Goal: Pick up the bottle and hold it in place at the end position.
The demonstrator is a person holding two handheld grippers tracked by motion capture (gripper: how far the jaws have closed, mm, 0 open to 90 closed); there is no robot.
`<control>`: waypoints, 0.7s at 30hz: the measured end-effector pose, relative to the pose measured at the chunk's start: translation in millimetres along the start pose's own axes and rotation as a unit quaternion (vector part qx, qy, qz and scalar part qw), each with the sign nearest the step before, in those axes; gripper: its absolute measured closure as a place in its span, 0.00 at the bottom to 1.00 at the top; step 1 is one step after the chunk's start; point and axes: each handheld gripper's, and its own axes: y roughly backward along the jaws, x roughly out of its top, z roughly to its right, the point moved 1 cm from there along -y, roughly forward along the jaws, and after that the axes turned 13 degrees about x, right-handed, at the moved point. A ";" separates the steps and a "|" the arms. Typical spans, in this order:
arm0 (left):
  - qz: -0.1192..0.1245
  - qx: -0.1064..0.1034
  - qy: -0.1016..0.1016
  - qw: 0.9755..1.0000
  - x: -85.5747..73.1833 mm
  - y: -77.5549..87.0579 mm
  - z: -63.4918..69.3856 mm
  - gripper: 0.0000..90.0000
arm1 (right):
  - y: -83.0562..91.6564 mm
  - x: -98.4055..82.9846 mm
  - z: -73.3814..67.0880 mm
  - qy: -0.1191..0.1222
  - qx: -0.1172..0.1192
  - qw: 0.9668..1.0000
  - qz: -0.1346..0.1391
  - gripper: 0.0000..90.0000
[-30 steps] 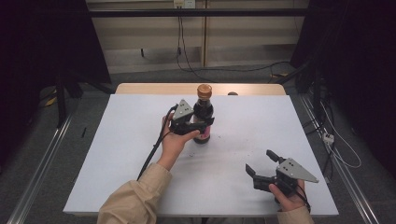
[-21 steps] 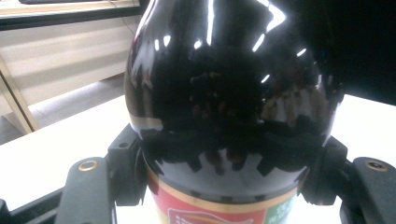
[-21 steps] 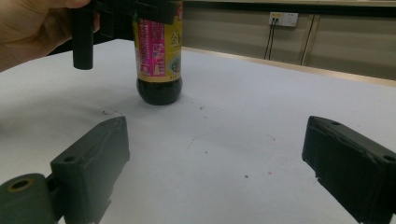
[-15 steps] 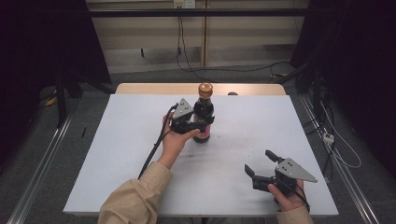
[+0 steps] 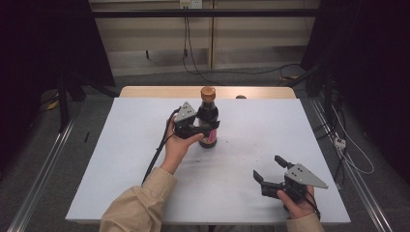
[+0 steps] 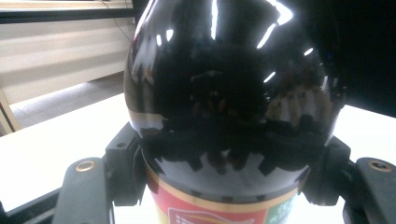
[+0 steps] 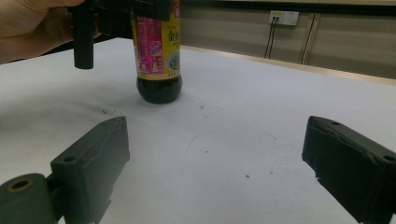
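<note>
- My left gripper [image 5: 205, 129] sits near the middle of the table, with my left hand [image 5: 178, 145] wrapped around its body from below.
- Its two black jaws stand on either side of a dark bottle [image 5: 208, 118], pressing against the glass just above the label. The jaws have just been easing open a little, yet in the left gripper view the pads [image 6: 125, 164] are touching the bottle [image 6: 233, 93] on both sides.
- The bottle stands upright on the white table [image 5: 121, 159], with its base resting on the surface. It has glossy, nearly black glass, a brown cap [image 5: 208, 92], and a red and yellow label low on its body.
- A black cable [image 5: 157, 157] trails from the left gripper back along my forearm, which wears a beige sleeve [image 5: 140, 208].
- My right gripper [image 5: 271, 171] rests near the front right corner of the table, well apart from the bottle, held in my right hand [image 5: 297, 203].
- Its jaws stand wide with nothing between them. In the right gripper view they frame bare tabletop [image 7: 224, 154], with the bottle [image 7: 158, 56] farther off.
- A grey three-cornered plate [image 5: 302, 175] sits on top of the right gripper.
- Beyond the table lies a grey floor [image 5: 145, 79] with loose cables.
</note>
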 end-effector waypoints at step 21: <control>-0.006 0.011 0.020 1.000 -4.0 5.5 4.7 0.32 | -0.6 -0.9 -0.8 0.000 0.001 1.000 -0.002 0.08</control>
